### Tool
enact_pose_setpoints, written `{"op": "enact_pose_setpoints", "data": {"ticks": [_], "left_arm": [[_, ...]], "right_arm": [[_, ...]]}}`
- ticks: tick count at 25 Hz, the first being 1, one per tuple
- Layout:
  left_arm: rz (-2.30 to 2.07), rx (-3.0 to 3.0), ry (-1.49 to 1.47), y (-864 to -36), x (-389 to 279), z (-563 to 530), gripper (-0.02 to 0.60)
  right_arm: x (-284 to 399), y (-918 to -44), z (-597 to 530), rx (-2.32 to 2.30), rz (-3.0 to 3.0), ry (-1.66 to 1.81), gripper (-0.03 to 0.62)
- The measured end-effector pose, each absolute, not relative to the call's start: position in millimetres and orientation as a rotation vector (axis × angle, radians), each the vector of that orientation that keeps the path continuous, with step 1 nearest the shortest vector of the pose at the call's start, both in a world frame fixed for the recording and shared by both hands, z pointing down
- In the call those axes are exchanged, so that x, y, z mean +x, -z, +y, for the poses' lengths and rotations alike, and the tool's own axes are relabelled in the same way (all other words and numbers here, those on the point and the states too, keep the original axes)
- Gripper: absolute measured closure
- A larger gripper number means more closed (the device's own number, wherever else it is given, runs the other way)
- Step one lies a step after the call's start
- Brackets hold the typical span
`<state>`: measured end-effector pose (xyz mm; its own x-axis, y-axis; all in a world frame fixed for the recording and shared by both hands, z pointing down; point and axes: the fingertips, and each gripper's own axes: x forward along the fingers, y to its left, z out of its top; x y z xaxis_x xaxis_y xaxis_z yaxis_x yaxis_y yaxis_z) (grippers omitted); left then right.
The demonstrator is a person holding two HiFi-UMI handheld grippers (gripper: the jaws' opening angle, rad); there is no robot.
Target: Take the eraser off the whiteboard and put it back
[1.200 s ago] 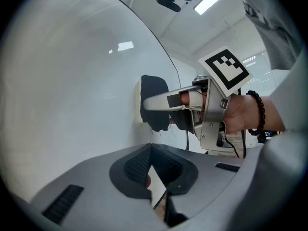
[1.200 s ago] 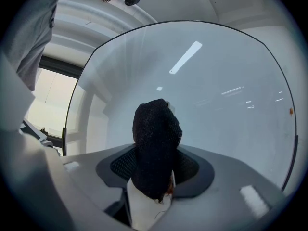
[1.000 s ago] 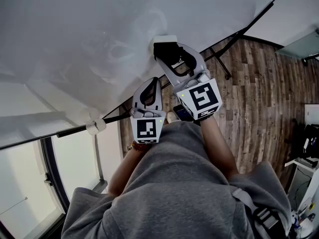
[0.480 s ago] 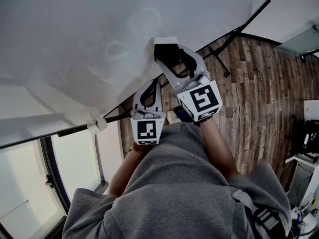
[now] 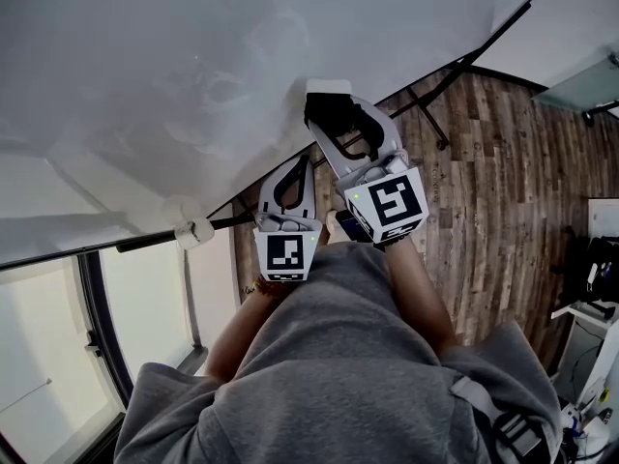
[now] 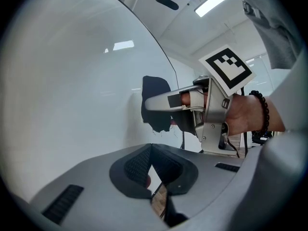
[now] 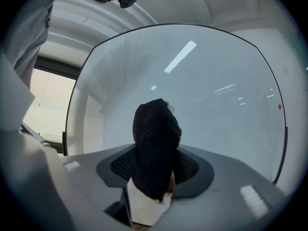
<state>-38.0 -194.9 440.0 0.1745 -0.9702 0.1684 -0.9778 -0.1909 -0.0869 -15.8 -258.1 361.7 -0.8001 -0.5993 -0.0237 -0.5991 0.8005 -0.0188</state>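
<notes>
Right gripper view: eraser (image 7: 156, 148) is pinched between right gripper (image 7: 153, 174) jaws, held out ahead at whiteboard (image 7: 216, 105). Left gripper (image 6: 153, 170) jaws are pressed together, empty, just beside.

White whiteboard (image 5: 145, 85), black felt eraser (image 7: 156, 143) with white back, brown plank floor (image 5: 503, 182), grey sweatshirt (image 5: 329, 375)

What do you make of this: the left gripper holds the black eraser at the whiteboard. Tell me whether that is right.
Not right. The right gripper, not the left, holds the black eraser at the whiteboard; the right gripper view shows its jaws clamped on it. The left gripper is shut with nothing in it.
</notes>
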Motion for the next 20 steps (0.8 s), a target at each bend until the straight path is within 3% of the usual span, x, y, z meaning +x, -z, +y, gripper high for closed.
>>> {"op": "enact_pose_setpoints", "data": {"ticks": [20], "left_arm": [[-1.902, 2.395, -0.23, -433.6, -45.9, -148.4, 0.574]], "right_arm": [[-16.2, -370.0, -201.7, -1.1, 2.968, 0.059, 0.378]]}}
